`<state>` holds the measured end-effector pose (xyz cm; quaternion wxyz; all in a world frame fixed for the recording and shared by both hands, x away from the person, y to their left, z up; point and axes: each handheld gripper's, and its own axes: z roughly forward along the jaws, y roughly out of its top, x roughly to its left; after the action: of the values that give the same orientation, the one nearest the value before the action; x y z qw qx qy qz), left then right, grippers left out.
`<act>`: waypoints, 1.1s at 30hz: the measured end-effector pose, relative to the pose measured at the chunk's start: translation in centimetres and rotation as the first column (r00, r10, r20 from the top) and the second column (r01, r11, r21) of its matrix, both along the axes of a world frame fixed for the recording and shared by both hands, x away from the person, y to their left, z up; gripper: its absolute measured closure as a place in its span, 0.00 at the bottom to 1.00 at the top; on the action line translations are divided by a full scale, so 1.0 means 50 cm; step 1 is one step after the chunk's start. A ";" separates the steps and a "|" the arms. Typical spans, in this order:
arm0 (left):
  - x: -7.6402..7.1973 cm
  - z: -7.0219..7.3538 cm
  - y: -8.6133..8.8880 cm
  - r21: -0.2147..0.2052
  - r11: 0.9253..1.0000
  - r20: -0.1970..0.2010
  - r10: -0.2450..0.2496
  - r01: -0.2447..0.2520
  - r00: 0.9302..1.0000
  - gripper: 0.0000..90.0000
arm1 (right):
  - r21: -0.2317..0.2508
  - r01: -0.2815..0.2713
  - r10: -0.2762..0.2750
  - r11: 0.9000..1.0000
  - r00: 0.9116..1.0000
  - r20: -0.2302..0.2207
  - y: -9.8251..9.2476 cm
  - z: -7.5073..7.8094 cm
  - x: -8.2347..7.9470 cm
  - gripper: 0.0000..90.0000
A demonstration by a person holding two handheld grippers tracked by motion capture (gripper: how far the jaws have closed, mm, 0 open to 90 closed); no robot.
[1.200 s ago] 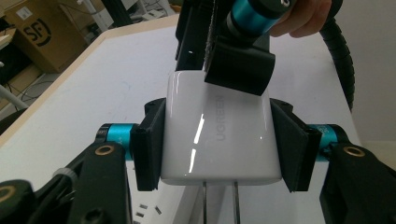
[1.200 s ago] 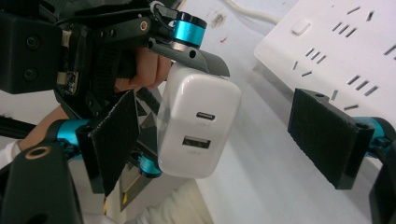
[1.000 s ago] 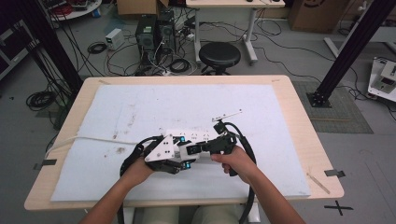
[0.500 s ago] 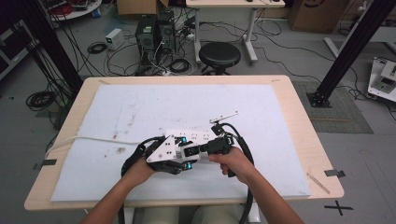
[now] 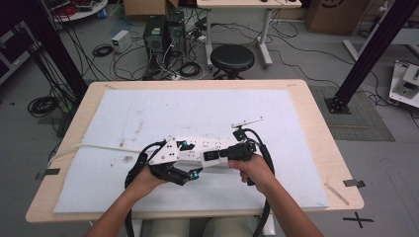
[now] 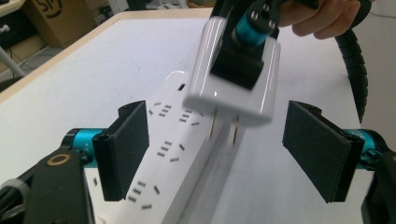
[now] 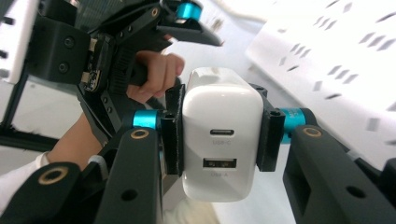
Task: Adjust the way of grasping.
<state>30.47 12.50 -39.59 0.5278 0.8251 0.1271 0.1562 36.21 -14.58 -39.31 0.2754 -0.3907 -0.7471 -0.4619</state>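
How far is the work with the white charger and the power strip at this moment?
Done: the right tongs have just closed on the white charger. In hand: its prongs hang above the power strip, not inserted. The left tongs have just opened and hold nothing. Left: probably pushing the prongs into a socket.

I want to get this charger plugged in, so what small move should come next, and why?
Probably ease the right tool down so the white charger meets a socket on the power strip. The tool is shut on the charger, whose two prongs hang bare just above the strip, not yet in any slot. The left tool has just been opening, its pads clear of both sides of the strip.
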 end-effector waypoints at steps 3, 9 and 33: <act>-0.002 -0.005 0.013 -0.039 0.998 -0.025 0.039 -0.040 0.999 0.25 | -0.003 0.029 -0.028 1.000 0.999 0.036 -0.018 0.003 0.001 0.70; 0.002 -0.011 0.047 -0.090 0.986 -0.057 0.135 -0.140 0.989 0.25 | -0.053 0.066 -0.058 0.996 0.988 0.143 -0.043 0.012 -0.004 0.70; 0.019 -0.009 0.126 -0.106 0.919 -0.068 0.373 -0.379 0.925 0.25 | -0.317 0.224 -0.056 0.922 0.884 0.463 -0.142 0.038 -0.040 0.70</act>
<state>31.43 18.79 -40.06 0.5325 0.7563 0.3041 0.2278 34.21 -21.70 -37.41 -0.0141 -0.3720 -0.8313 -0.4127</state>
